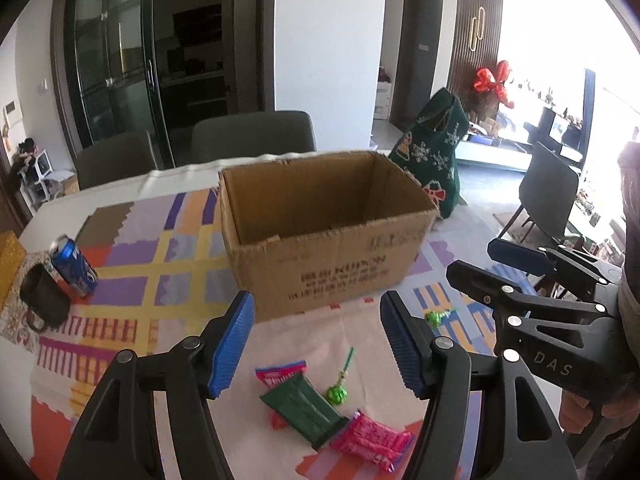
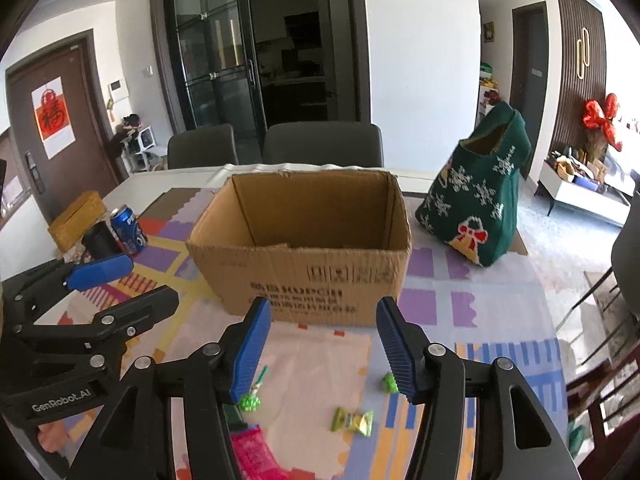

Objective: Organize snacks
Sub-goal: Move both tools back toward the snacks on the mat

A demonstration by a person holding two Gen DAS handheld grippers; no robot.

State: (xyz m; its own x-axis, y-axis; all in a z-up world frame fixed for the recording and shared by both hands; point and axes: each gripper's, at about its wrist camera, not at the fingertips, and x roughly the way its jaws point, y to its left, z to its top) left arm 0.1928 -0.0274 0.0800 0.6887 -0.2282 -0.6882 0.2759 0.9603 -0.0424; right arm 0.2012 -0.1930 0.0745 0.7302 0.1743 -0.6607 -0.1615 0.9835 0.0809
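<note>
Hovering wide-jawed and empty, left gripper [image 1: 316,344] and right gripper [image 2: 324,348] face the cardboard box [image 1: 320,236] at twelve o'clock, snacks [image 1: 304,404] lying below them.

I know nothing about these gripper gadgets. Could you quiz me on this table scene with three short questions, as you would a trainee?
1. True or false: the cardboard box already holds snacks.
2. Which lies nearest the left gripper: A) blue can B) green lollipop C) knitted green bag?
3. Fill in: both the left gripper and the right gripper are ____.

Key: 1 false, its visible inside is bare; 2 B; 3 open.
</note>
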